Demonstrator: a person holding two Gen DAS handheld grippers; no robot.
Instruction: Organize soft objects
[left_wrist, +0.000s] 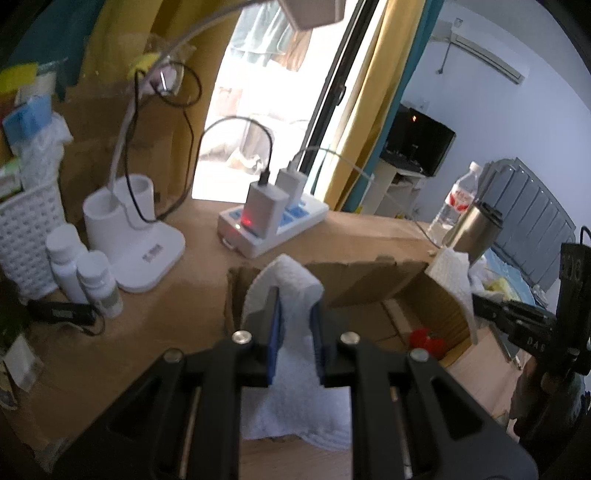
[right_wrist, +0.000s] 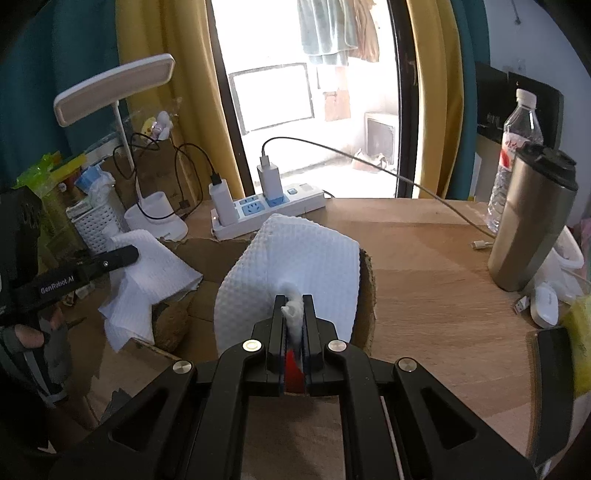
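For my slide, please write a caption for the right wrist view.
Right gripper shut on a white cloth above a cardboard box.

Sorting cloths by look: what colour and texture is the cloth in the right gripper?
White, dimpled waffle texture cloth; right wrist view shows it best.

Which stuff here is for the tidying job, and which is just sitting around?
For the job:
- white cloth gripped by the left gripper
- white cloth pinched by the right gripper
- cardboard box

Just lying about:
- power strip
- desk lamp
- steel tumbler
- water bottle
- white pill bottles
- white basket
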